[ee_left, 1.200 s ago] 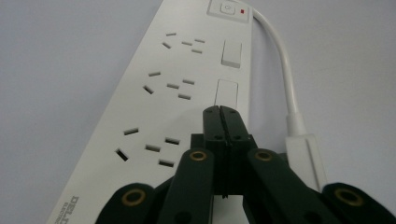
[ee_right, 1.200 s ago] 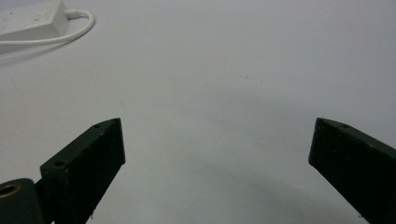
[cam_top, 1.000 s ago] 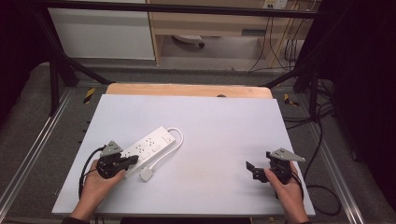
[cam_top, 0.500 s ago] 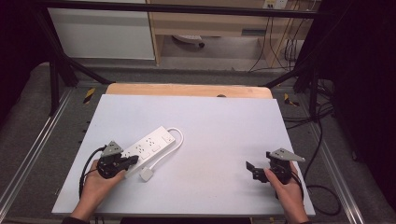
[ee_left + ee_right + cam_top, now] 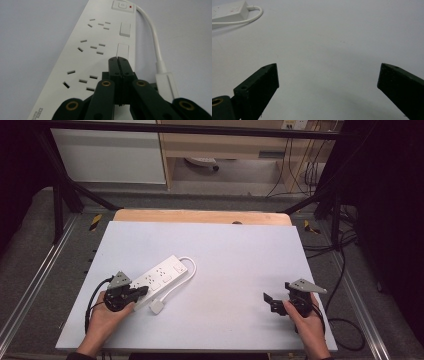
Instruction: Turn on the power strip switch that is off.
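A white power strip (image 5: 159,276) lies slantwise on the left half of the pale table (image 5: 235,255); its white cord (image 5: 186,270) loops back to a white plug (image 5: 158,306) in front of it. My left gripper (image 5: 141,291) rests over the strip's near end, shut with nothing between its jaws. In the left gripper view the closed tips of the left gripper (image 5: 117,60) sit over the power strip (image 5: 95,47), with the plug (image 5: 167,83) to their right. At the near right, my right gripper (image 5: 267,301) stands open above bare table; the right gripper (image 5: 328,77) has wide-apart jaws holding nothing.
A wooden board (image 5: 202,216) edges the table's far side. Metal frame rails run along both sides, and black cables (image 5: 345,270) trail on the floor at the right. In the right gripper view the strip's end (image 5: 229,11) and cord sit far off at upper left.
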The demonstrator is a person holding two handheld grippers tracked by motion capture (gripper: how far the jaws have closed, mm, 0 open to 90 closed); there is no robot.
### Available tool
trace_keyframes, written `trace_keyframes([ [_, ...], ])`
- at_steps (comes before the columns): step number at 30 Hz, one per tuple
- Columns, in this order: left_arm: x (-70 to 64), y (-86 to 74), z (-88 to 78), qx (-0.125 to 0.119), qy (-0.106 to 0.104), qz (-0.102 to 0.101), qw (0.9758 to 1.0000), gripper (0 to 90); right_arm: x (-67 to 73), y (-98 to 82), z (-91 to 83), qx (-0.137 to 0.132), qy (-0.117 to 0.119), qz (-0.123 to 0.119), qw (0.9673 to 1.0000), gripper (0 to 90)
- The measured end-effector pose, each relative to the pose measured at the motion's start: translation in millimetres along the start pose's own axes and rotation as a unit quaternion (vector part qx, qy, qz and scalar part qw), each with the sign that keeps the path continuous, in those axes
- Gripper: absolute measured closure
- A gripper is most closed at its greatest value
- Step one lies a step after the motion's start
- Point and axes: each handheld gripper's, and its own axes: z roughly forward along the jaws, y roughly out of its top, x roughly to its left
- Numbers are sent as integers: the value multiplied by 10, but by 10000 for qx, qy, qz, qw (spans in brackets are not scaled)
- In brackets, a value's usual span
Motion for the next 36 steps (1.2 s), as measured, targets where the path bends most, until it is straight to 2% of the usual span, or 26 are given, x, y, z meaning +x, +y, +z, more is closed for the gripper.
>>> trace_keyframes([
  [12, -36, 15, -9, -197, -47, 27, 9998, 898, -1, 0, 0, -1, -4, 0, 10000, 41],
  [13, -38, 17, -10, -208, -42, 37, 9998, 866, -1, 0, 0, 1, -5, -1, 10000, 41],
  [21, -44, 28, -16, -318, -44, -8, 9995, 796, -1, 0, 1, 4, -5, -1, 10000, 41],
  [33, -61, 47, -5, -400, -39, -96, 9991, 603, -2, 0, 1, 4, -4, -3, 10000, 41],
  [36, -63, 54, 0, -406, -44, -142, 9991, 526, -2, -1, 1, 5, -9, -3, 10000, 41],
])
